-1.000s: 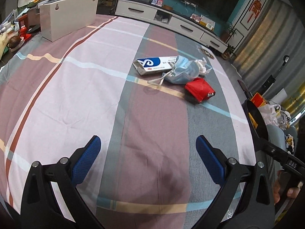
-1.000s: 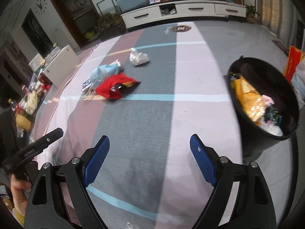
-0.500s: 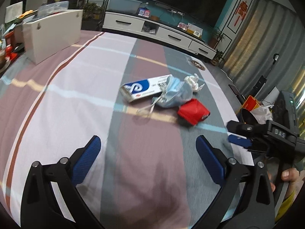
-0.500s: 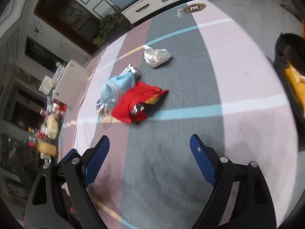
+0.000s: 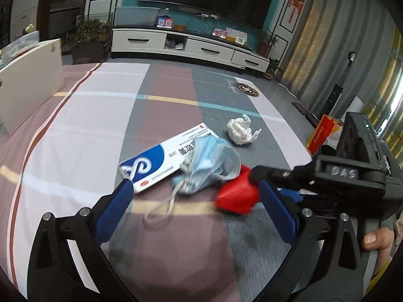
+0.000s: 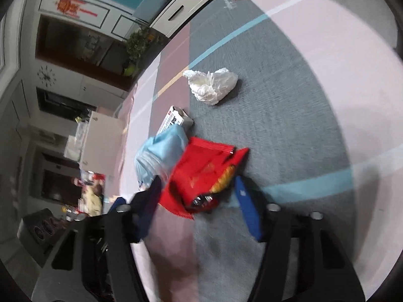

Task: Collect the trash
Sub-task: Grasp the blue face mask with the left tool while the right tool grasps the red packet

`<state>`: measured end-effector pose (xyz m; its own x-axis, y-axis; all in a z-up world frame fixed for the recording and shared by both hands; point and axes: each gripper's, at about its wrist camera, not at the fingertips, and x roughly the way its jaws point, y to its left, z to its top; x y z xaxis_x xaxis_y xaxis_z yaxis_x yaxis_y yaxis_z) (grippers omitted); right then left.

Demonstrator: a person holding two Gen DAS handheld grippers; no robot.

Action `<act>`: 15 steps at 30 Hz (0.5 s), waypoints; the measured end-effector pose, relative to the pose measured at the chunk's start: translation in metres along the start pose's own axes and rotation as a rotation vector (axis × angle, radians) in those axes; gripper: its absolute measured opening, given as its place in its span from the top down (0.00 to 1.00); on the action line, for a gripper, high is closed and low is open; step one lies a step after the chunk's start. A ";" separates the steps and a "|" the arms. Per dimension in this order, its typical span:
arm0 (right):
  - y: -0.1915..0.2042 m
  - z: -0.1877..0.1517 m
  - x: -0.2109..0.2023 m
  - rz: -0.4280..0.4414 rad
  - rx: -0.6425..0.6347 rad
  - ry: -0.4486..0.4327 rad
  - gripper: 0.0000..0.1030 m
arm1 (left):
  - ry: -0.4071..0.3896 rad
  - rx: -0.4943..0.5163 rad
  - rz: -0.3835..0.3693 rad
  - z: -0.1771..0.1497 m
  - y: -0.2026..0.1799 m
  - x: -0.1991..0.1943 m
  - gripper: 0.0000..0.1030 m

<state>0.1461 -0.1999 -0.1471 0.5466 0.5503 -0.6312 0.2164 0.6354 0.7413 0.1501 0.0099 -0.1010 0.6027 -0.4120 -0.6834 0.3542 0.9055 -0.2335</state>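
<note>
The wrapper (image 6: 201,173) is red with a yellow patch, the mask (image 5: 211,161) pale blue, the tissue (image 5: 240,132) white, the box (image 5: 161,161) white and blue. The rug (image 5: 100,115) carries pink, grey and mauve stripes.

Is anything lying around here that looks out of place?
Yes: litter sits on the striped rug. A crumpled blue face mask lies on a blue-and-white box, a red snack wrapper beside them, a wadded white tissue farther off.
</note>
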 end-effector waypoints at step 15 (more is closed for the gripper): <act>-0.010 -0.005 -0.060 -0.103 -0.132 -0.157 0.96 | 0.070 0.009 -0.025 0.019 -0.009 0.049 0.43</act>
<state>0.1071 -0.2362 -0.1181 0.6485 0.3944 -0.6511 0.1752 0.7550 0.6319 0.1903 -0.0207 -0.1190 0.5422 -0.4257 -0.7244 0.3749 0.8942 -0.2449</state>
